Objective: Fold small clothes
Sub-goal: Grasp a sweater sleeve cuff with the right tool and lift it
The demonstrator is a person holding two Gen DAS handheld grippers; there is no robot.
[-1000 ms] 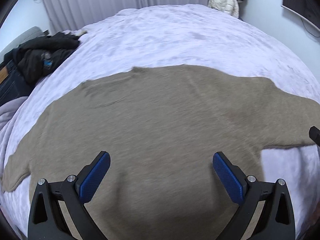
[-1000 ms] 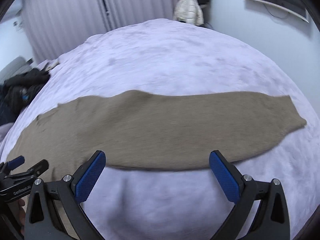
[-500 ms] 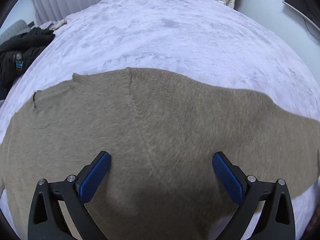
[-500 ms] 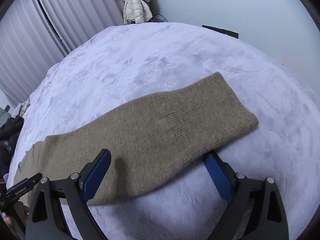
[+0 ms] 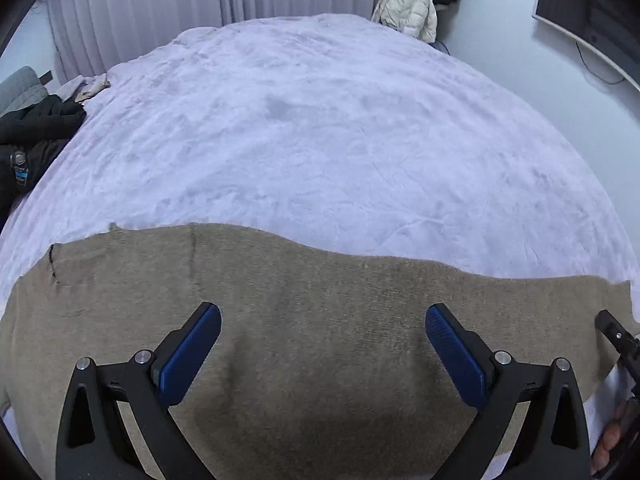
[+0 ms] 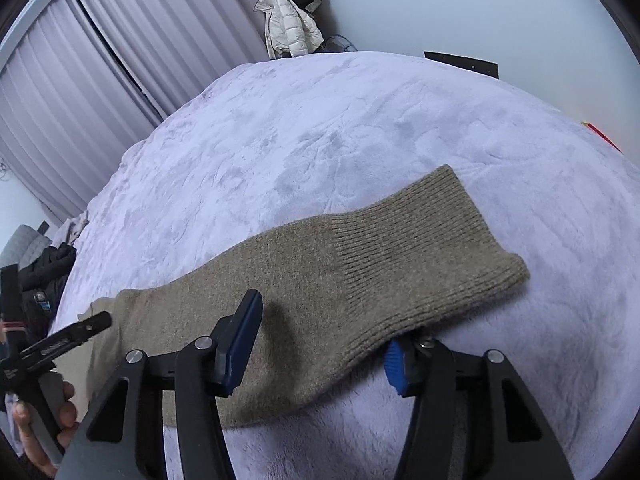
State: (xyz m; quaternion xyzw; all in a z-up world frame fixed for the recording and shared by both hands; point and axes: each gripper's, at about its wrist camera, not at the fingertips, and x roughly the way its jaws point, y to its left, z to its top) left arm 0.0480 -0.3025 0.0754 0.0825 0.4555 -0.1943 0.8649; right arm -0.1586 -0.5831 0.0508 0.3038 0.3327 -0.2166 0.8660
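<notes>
Right hand-held gripper (image 6: 320, 344) is closing around the tan sweater's (image 5: 304, 320) ribbed sleeve (image 6: 400, 256), pads not yet pressing. Left hand-held gripper (image 5: 322, 344) hovers open over the sweater, spread across the bed (image 5: 320, 128) at six o'clock.

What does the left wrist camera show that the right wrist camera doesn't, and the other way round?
Only the left wrist view shows the sweater's wide body and a screen on the wall, with the left claw open above the knit.

Only the right wrist view shows the ribbed cuff at the sleeve's end, with the right claw closing around the sleeve, one finger above and one under its edge.

Both show the sweater, the pale bedspread, the curtains, the white jacket and the dark clothes.
</notes>
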